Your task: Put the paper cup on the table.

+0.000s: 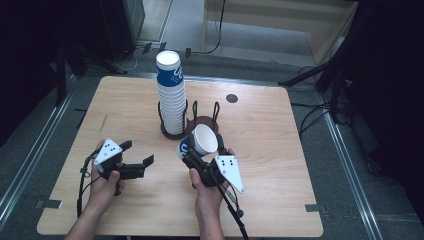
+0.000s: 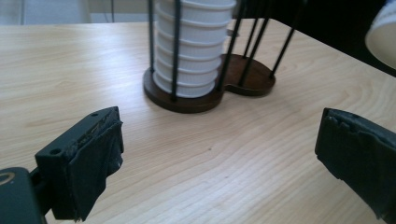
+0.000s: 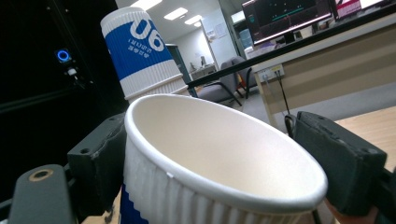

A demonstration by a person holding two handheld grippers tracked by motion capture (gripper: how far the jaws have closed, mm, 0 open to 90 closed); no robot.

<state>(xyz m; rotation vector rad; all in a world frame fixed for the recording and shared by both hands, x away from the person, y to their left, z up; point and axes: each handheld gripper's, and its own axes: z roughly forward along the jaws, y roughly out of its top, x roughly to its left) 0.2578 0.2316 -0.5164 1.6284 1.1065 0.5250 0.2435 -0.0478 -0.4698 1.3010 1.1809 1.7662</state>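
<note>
A tall stack of upside-down blue and white paper cups [image 1: 171,95] stands in the left ring of a black wire holder with a brown base [image 1: 204,121]; its right ring is empty. My right gripper [image 1: 203,148] is shut on a single paper cup [image 1: 204,138], tilted with its white mouth facing up and toward me, just in front of the holder. In the right gripper view the cup [image 3: 219,158] sits between both pads, with the stack [image 3: 140,51] behind it. My left gripper [image 1: 137,154] is open over bare table at the left. Its view shows the stack [image 2: 196,46] and the base [image 2: 250,79] ahead.
The wooden table [image 1: 280,165] has a round dark cable hole [image 1: 231,98] behind the holder. Black stands and cables lie on the floor around the table. A desk with monitors [image 3: 289,18] shows far off in the right gripper view.
</note>
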